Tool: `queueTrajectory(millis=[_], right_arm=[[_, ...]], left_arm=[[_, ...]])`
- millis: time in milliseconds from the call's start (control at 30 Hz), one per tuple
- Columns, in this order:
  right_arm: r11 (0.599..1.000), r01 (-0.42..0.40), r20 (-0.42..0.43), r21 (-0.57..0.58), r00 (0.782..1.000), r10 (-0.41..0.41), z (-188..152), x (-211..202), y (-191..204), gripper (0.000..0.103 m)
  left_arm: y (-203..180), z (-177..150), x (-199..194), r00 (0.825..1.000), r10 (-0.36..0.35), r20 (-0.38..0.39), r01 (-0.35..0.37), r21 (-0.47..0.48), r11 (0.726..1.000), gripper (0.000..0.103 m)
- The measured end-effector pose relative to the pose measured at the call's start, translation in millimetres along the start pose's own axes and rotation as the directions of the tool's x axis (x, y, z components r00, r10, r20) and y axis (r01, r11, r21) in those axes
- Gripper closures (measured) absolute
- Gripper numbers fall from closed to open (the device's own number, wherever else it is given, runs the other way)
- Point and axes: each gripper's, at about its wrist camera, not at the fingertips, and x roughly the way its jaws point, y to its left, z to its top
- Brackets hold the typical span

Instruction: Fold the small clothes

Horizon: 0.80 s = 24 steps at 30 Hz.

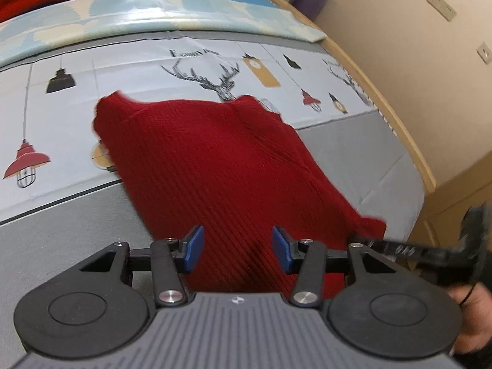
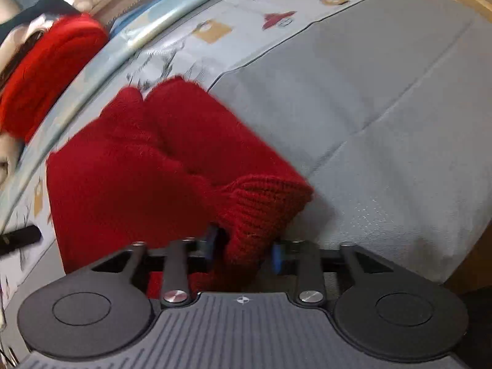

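Both wrist views close, angled down; share red knit (image 1: 215, 166) on bed (image 2: 384, 107).

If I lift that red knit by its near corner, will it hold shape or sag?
Probably sag: the red knit already bunches in soft folds near the right gripper. Its ribbed, fuzzy surface likely grips the pads rather than slipping. It looks thick, so perhaps weighty for its size.

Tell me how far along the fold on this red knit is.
Done: the red knit garment lies on the grey sheet, its far part partly doubled over. In hand: the right gripper has a bunched ribbed corner between its pads; whether it pinches is unclear. The left gripper hovers open over the near edge. Left: flatten that corner and finish folding. A second red knit waits beyond.
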Motion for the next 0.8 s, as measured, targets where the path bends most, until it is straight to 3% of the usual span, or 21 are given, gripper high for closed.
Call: queueTrajectory(millis=[67,133,233,300,367,400,500,567,700,800], right_arm=[[0.999,0.015,0.036,-0.046,0.999,-0.013,6.1,-14.9,9.1,0.054],[0.998,0.006,0.042,-0.058,0.999,-0.004,14.3,-27.7,11.6,0.053],[0.995,0.037,0.052,-0.094,0.998,-0.032,32.0,-42.2,16.1,0.053],[0.987,0.054,0.089,-0.152,0.995,-0.04,48.9,-51.3,24.4,0.053],[0.979,0.022,0.127,-0.205,0.992,0.005,66.3,-56.2,25.8,0.052],[0.97,-0.031,0.131,-0.24,0.989,0.064,75.9,-53.9,32.3,0.051],[0.92,-0.207,0.024,-0.332,0.973,0.228,96.9,-24.7,55.0,0.051],[0.898,-0.281,-0.079,-0.34,0.96,0.27,106.1,8.8,68.9,0.05],[0.913,-0.275,-0.142,-0.302,0.96,0.242,118.0,65.6,80.6,0.05],[0.908,-0.301,-0.194,-0.29,0.948,0.253,123.0,92.2,91.8,0.05]], left_arm=[[-4.0,0.0,4.8,1.0,-0.01,-0.007,0.01,0.021,1.0,0.049],[-6.4,-3.4,15.9,0.999,-0.021,-0.034,0.022,0.039,0.999,0.049],[-16.6,-18.4,48.4,0.99,0.078,-0.121,-0.056,0.179,0.982,0.049],[-25.4,-21.3,54.3,0.989,0.104,-0.108,-0.075,0.247,0.966,0.046],[-27.4,-18.4,54.9,0.988,0.107,-0.109,-0.078,0.24,0.968,0.045],[-27.2,-17.9,55.7,0.988,0.108,-0.112,-0.079,0.237,0.968,0.045],[-26.8,-18.5,55.9,0.988,0.109,-0.111,-0.079,0.245,0.966,0.044],[-29.6,-19.0,54.2,0.989,0.102,-0.109,-0.071,0.255,0.964,0.042],[-30.5,-21.1,51.7,0.989,0.1,-0.107,-0.069,0.267,0.961,0.04],[-27.4,-18.7,50.3,0.99,0.085,-0.114,-0.053,0.259,0.964,0.04]])
